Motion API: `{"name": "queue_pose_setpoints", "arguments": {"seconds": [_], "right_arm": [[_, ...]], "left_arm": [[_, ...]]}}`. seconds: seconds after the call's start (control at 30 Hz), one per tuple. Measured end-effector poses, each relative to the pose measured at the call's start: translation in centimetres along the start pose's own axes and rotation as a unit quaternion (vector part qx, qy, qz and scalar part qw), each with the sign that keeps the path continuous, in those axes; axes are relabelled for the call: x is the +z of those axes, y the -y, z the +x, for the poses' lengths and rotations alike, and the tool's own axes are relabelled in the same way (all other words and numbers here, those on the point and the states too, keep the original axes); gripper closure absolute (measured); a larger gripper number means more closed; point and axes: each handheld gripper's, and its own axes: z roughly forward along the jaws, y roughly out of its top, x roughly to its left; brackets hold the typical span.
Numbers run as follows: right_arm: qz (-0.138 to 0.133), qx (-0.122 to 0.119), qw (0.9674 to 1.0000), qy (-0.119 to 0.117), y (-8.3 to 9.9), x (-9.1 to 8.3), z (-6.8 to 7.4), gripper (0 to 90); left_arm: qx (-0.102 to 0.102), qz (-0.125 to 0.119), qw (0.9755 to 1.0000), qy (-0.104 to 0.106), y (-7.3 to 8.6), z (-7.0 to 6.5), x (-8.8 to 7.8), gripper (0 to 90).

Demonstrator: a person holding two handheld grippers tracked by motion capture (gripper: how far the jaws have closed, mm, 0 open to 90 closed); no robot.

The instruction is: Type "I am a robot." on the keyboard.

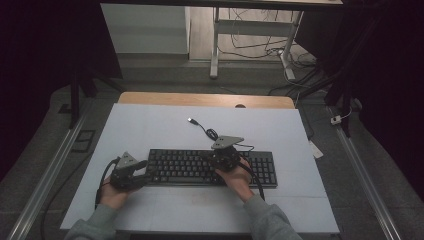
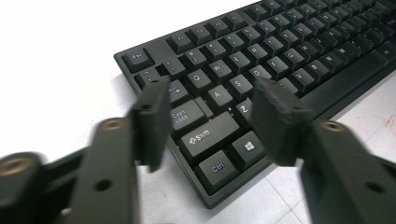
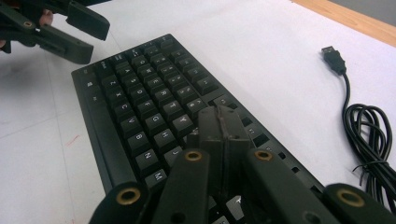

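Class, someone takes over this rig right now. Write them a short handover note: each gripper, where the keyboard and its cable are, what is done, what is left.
Left gripper: jaws apart over the keyboard's left end, nothing between them.
Right gripper: jaws shut, tips over the middle keys; contact unclear.
Cable: coiled on the white table behind the keyboard, plug lying loose.
Done: both grippers at the keyboard.
Left: probably key pressing; plug unconnected.

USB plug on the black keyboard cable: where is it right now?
In the high view the silver USB plug lies loose on the white table sheet, beyond the black keyboard, with its coiled cable alongside.
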Motion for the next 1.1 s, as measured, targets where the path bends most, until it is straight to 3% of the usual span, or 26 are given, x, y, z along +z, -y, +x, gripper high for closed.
{"name": "queue_pose_setpoints", "arguments": {"seconds": [0.2,0.3,0.43,0.8,1.1], "right_arm": [[0.003,0.002,1.0000,0.001,0.0,0.1,-0.1,89.3],[0.002,0.002,1.0000,0.000,0.1,0.2,-0.1,89.3],[0.006,0.002,1.0000,-0.003,0.1,0.4,-0.1,89.3],[0.015,0.004,0.9999,-0.006,0.3,1.0,-0.1,88.9],[0.038,0.000,0.9993,-0.007,0.4,2.1,0.0,89.0]], "left_arm": [[0.009,0.012,0.9998,0.008,0.0,0.1,0.4,79.3],[0.019,0.024,0.9995,0.011,0.0,0.0,0.7,87.8],[0.031,0.036,0.9988,0.007,0.0,-0.1,1.2,88.1],[0.033,0.043,0.9985,0.004,0.0,0.0,1.5,88.1],[0.032,0.045,0.9985,0.005,0.1,0.0,1.5,88.1]]}}
